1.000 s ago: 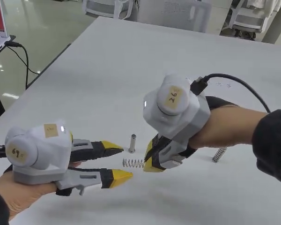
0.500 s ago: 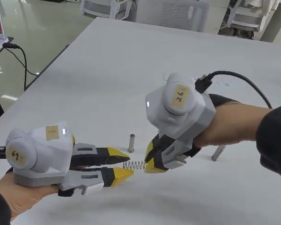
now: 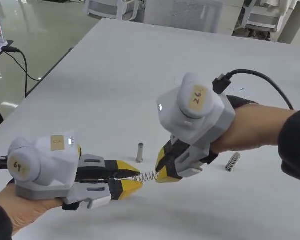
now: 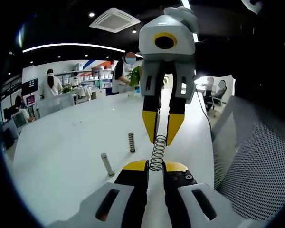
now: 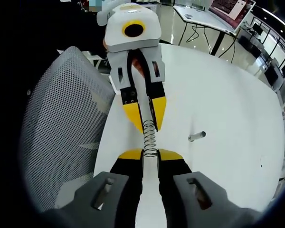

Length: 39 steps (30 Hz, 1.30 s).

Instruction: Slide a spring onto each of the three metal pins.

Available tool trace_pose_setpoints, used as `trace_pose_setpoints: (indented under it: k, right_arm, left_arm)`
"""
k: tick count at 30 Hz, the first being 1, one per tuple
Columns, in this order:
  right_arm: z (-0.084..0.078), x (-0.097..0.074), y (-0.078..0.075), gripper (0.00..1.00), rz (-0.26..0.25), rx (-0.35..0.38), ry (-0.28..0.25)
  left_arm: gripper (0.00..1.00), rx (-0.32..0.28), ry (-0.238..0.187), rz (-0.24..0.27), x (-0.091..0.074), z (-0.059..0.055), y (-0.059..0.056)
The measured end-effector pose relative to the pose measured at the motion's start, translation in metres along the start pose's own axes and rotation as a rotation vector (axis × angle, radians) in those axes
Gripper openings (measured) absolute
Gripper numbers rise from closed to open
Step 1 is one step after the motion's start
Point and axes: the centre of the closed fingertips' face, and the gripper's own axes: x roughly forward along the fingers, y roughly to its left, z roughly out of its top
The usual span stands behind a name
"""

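Note:
A small coil spring point(image 3: 146, 176) hangs level just above the white table, stretched between both grippers. My right gripper point(image 3: 162, 176) is shut on its right end and my left gripper point(image 3: 132, 180) is shut on its left end. In the left gripper view the spring point(image 4: 157, 152) runs from my own tips point(image 4: 155, 166) up to the right gripper point(image 4: 163, 127). The right gripper view has the same spring point(image 5: 149, 137) between my tips point(image 5: 150, 153) and the left gripper point(image 5: 145, 116). One metal pin point(image 3: 140, 152) stands upright just behind the spring.
A second spring point(image 3: 232, 161) lies on the table point(image 3: 120, 75) to the right, beside the person's right forearm. A black cable point(image 3: 255, 80) runs off the right gripper. The table's left edge and the floor lie far left; chairs stand at the far end.
My left gripper's jaws have closed from wide open onto the spring's left end. The right gripper has stayed shut on the other end, rising slightly.

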Motion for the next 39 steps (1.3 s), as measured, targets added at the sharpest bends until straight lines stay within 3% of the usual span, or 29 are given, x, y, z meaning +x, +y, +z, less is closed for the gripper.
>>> trace_pose_setpoints:
  k: [13,24,39]
  right_arm:
    - [0.019,-0.011,0.001,0.12,-0.016,-0.007,-0.024]
    - [0.03,-0.015,0.001,0.12,-0.025,-0.016,-0.051]
    - [0.03,-0.01,-0.001,0.13,-0.004,0.018,-0.054]
  left_arm:
    - [0.08,0.021,0.024,-0.006,0.004,-0.002,-0.001]
    - [0.08,0.024,0.017,-0.014,0.009,0.001,-0.005]
    - [0.07,0.024,0.024,-0.01,0.009,-0.003,-0.005]
